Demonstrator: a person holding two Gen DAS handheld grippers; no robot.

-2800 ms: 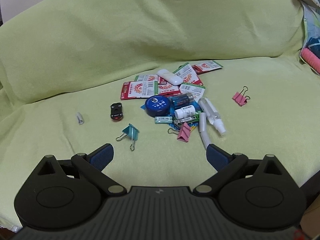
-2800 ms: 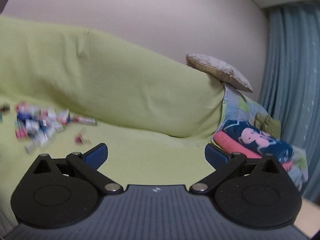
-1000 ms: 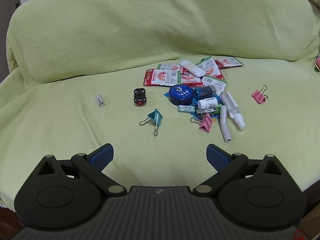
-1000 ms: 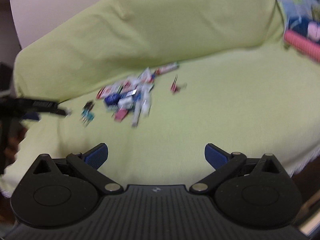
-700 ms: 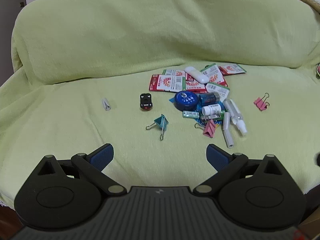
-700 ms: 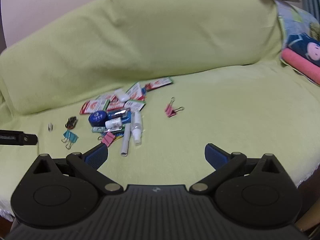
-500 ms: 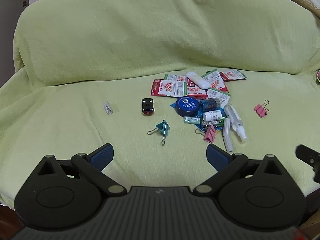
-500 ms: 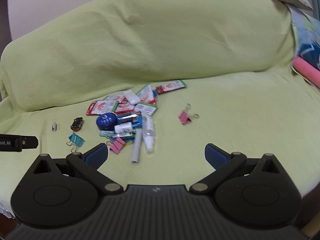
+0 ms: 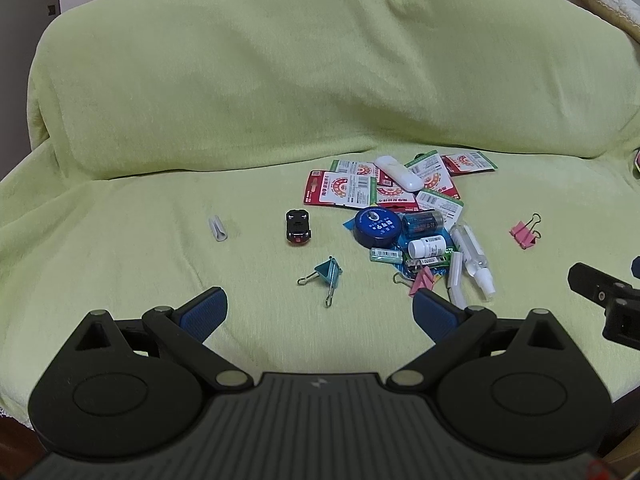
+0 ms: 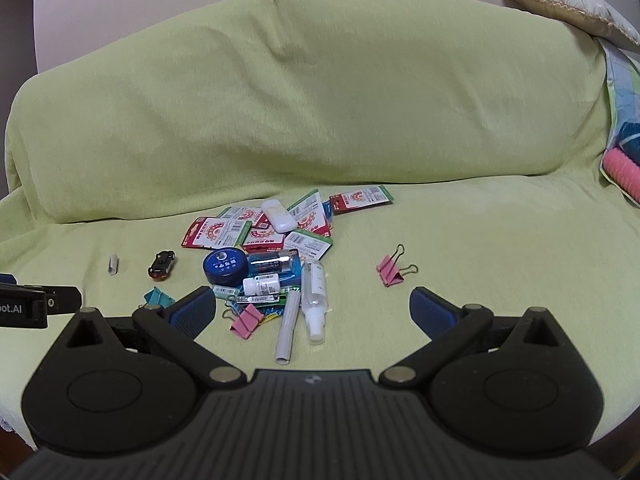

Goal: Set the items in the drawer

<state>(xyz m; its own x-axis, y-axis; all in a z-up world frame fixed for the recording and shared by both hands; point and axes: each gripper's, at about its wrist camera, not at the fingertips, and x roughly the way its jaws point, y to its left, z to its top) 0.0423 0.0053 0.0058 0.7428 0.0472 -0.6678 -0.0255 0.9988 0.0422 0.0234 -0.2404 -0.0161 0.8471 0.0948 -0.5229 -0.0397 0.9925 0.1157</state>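
Note:
A heap of small items lies on the green sofa seat: red card packets, a white case, a blue round tin, a battery, a white pill bottle, a clear spray bottle and a grey tube. Apart from it lie a black toy car, a teal binder clip, a grey clip and a pink binder clip. My left gripper and right gripper hover open and empty in front of the heap. No drawer is in view.
The sofa back rises behind the items. A beige cushion lies on its top right, and folded colourful cloth with a pink roll sits at the right end. The left gripper's side shows at the right wrist view's left edge.
The right gripper has swung left from the sofa's right end until the heap sits in front of it. The left gripper has drawn back a little; the right gripper now shows at its right edge.

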